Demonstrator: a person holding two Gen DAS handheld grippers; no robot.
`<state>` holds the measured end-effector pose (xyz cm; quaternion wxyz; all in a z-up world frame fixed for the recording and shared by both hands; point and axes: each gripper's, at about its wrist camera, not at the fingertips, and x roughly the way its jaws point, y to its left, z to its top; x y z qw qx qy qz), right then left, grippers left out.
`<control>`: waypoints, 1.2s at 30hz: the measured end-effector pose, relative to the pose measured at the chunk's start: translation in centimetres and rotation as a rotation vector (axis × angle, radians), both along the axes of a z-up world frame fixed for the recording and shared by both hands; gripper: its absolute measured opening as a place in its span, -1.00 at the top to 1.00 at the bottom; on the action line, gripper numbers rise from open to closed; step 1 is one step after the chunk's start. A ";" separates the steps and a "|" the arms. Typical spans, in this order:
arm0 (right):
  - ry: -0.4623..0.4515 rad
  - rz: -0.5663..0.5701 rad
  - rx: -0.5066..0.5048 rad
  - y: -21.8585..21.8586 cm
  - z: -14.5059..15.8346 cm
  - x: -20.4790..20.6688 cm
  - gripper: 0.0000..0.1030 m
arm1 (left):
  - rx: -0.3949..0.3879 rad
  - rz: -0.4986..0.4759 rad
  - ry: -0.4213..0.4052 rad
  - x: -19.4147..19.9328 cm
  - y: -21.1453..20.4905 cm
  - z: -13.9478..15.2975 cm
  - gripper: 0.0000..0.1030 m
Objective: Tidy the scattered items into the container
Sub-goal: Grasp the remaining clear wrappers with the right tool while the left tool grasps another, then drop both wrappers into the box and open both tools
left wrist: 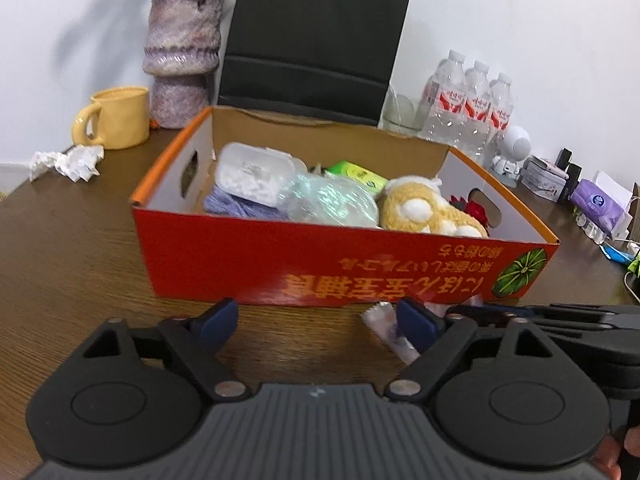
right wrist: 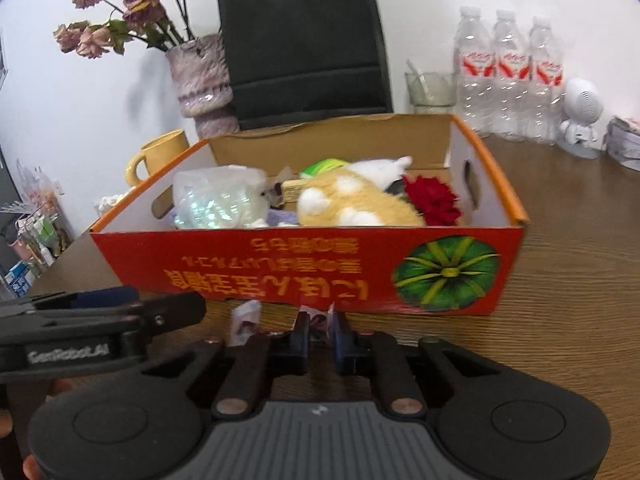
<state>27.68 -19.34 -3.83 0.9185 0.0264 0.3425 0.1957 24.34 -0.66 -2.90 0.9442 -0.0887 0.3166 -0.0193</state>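
The red cardboard box (left wrist: pixel 256 264) stands on the wooden table; it also shows in the right wrist view (right wrist: pixel 248 256). It holds a yellow plush toy (right wrist: pixel 352 204), a clear bag (right wrist: pixel 216 204), a white case (left wrist: pixel 256 174), a green packet (left wrist: pixel 356 174) and a red flower (right wrist: pixel 434 200). My left gripper (left wrist: pixel 316 326) is open and empty in front of the box. My right gripper (right wrist: pixel 320 334) is shut on a small plastic sachet (right wrist: pixel 318 322) just before the box's front wall. The sachet shows in the left wrist view (left wrist: pixel 384 328) beside my right finger.
A yellow mug (left wrist: pixel 116 118), a vase (left wrist: pixel 182 60) and crumpled paper (left wrist: pixel 68 162) stand left of the box. A black bag (left wrist: pixel 316 36) is behind it. Water bottles (left wrist: pixel 468 104), a glass (right wrist: pixel 430 86) and a white figurine (right wrist: pixel 580 120) stand at the right.
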 end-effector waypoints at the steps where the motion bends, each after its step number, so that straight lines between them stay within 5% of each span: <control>1: 0.000 -0.008 0.002 -0.5 0.0 0.0 0.80 | 0.002 -0.006 0.006 0.2 -0.5 -0.1 -0.60; 10: -0.006 -0.040 0.015 -3.7 0.1 -0.1 0.80 | 0.144 0.009 0.031 1.0 -5.2 -1.3 -0.23; 15: -0.017 -0.030 0.014 -3.5 0.3 -0.2 0.80 | 0.144 -0.048 0.014 0.5 -5.9 -1.2 0.65; 36: -0.079 -0.010 0.019 -3.3 1.4 -1.9 0.80 | -0.004 -0.153 -0.083 -2.9 -3.1 0.8 0.75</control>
